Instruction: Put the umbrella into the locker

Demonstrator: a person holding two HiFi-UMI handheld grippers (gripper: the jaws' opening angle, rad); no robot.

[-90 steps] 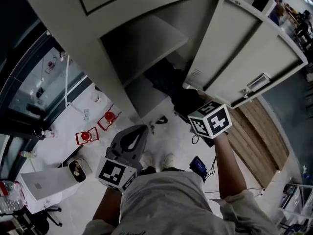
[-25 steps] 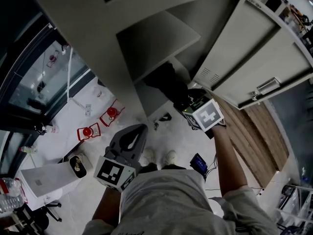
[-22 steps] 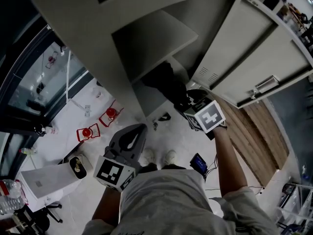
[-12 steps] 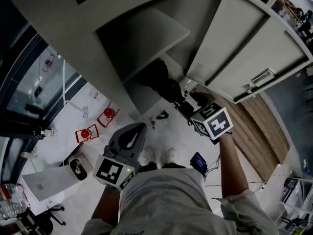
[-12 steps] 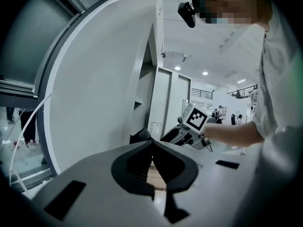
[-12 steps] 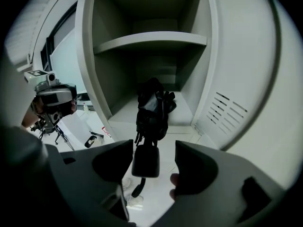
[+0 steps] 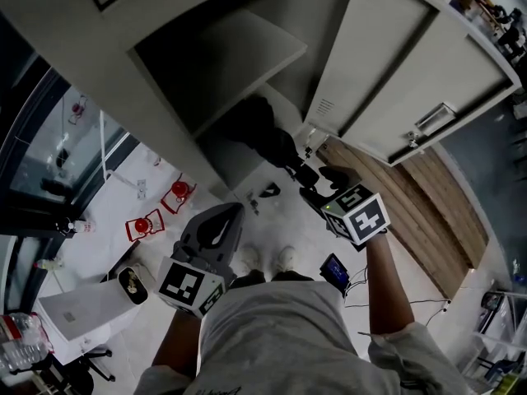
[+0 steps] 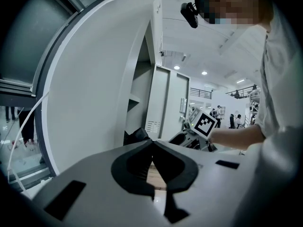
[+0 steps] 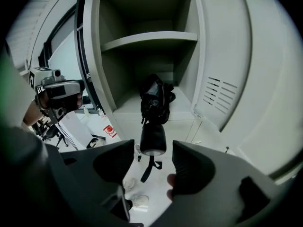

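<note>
The right arm [image 7: 384, 290] stretches forward, forearm nearly straight. It carries the right claw [image 9: 151, 149] up to the open locker [image 9: 142, 6], with the marker cube [image 7: 360, 216] facing up. The left arm is bent in close to the body. The left claw [image 8: 152, 144] is held low in front of the torso, aimed toward the locker and well apart from the umbrella [image 9: 155, 98].

The umbrella, black and folded, lies on the locker's bottom under the shelf [image 9: 151, 38]. Its handle [image 9: 152, 137] juts out past the front edge of that bottom.

From the head view the right claw sits just at the handle's end, beside the swung-out door [image 7: 412, 72], but its jaws are hard to read there. The right gripper view settles it: the jaws stand wide apart with the handle in the gap between them, and daylight shows on both sides. That view alone shows a strap [image 9: 147, 168] dangling from the handle.

The left gripper view shows its own jaws closed tip to tip with nothing between them. It also gives a sideways look at the locker, with a dark bit of the umbrella at the opening.
</note>
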